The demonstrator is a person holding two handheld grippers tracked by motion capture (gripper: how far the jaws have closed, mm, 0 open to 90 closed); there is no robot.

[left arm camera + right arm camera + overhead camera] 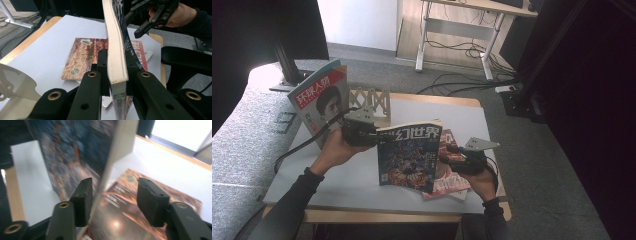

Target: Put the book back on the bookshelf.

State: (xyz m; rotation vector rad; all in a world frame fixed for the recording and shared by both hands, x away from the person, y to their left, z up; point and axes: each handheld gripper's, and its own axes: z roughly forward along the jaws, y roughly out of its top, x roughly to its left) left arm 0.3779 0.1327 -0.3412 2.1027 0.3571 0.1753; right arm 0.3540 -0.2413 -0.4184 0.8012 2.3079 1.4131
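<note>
Magazine with the dark blue cover stands upright at the centre of the high view, lifted clear of the counter because your left tongs pinch its spine edge from the left; the left gripper view shows both pads pressed on the paper block. Your right tongs at centre right are spread, the free edge between the jaws but one pad well off it. Below lie two more magazines, so holding it on edge keeps it off them.
</note>
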